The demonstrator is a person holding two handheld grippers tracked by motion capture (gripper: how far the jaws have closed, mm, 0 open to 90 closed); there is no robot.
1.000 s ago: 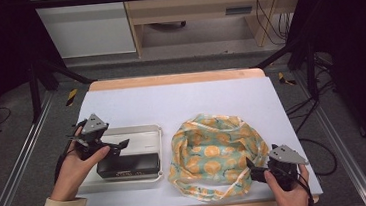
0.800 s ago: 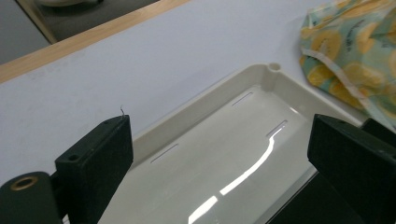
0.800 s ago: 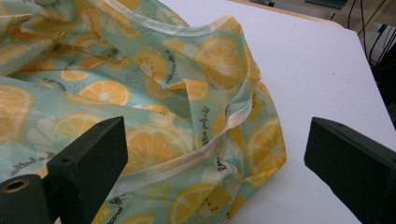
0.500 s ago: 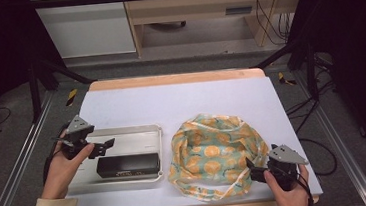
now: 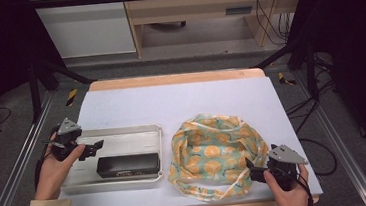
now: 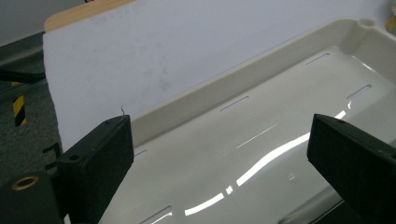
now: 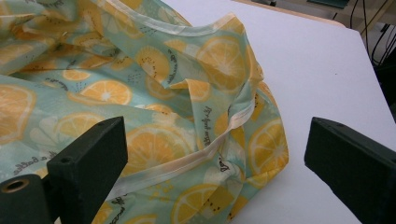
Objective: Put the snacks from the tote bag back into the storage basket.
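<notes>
Soft, light fruit-print bag (image 5: 215, 153) lies crumpled on the worktop (image 5: 181, 103) beside the tray (image 5: 123, 133); grab its cream hem. Right claw (image 5: 255, 173) gapes at its edge, left claw (image 5: 93, 147) gapes over the tray.

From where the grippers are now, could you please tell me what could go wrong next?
The open right gripper sits at the loose edge of the orange-slice printed fabric bag; closing might catch only a thin fold, which could slip. The open left gripper hovers over the shiny metal tray; reaching for the black rectangular box might nudge the tray.
</notes>
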